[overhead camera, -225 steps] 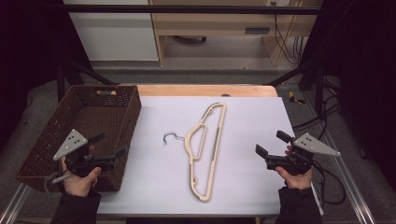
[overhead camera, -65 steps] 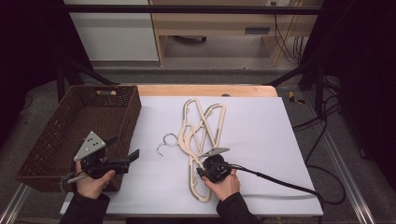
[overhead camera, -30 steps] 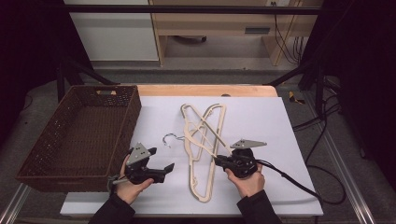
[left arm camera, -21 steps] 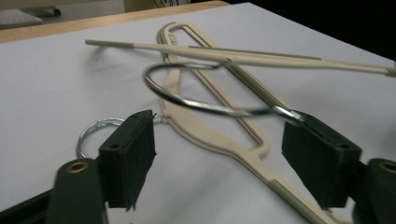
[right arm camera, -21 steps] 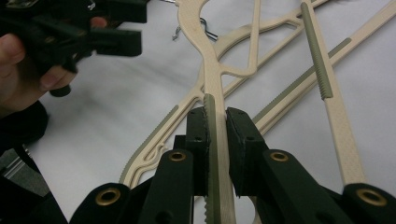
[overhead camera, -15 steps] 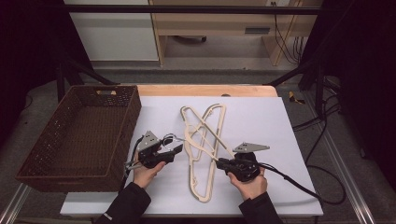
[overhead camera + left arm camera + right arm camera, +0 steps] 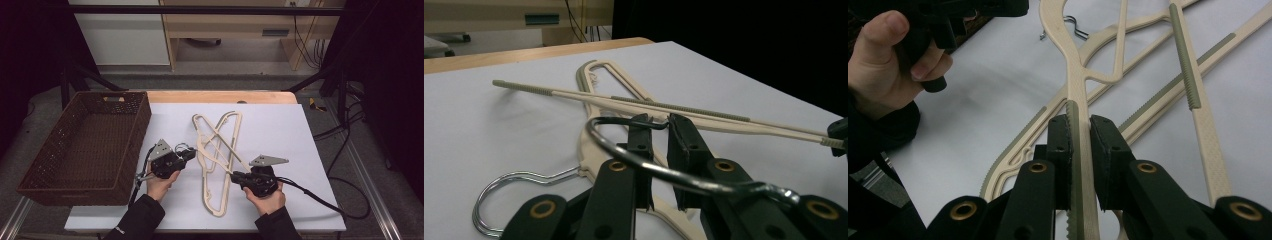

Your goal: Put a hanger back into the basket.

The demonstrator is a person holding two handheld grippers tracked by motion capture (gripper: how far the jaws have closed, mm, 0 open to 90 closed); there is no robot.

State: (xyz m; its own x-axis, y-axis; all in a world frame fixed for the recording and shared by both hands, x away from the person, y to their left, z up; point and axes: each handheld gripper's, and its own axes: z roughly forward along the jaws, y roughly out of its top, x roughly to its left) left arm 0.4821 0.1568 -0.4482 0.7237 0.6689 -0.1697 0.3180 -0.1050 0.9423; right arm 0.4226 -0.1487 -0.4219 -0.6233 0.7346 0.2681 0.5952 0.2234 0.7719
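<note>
Two cream plastic hangers lie crossed in the middle of the white table (image 7: 300, 135), one flat (image 7: 215, 202), the other (image 7: 212, 131) slanting over it. My right gripper (image 7: 234, 175) is shut on the end of the upper hanger's arm (image 7: 1075, 85), whose ribbed strip runs between the pads. My left gripper (image 7: 188, 154) sits at the hangers' necks. Its jaws have just been closing and now pinch the tip of a metal hook (image 7: 704, 184) that arches over them. The second hook (image 7: 489, 192) rests on the table beside it.
An empty brown wicker basket (image 7: 80, 145) stands at the table's left edge, close to my left hand. A cable (image 7: 320, 200) trails from the right gripper across the table's right front. A wooden strip (image 7: 220, 96) borders the far edge.
My left gripper has moved forward and right to the hangers' hooks, and its jaws have closed on one hook. The right gripper and its hanger have stayed put.
</note>
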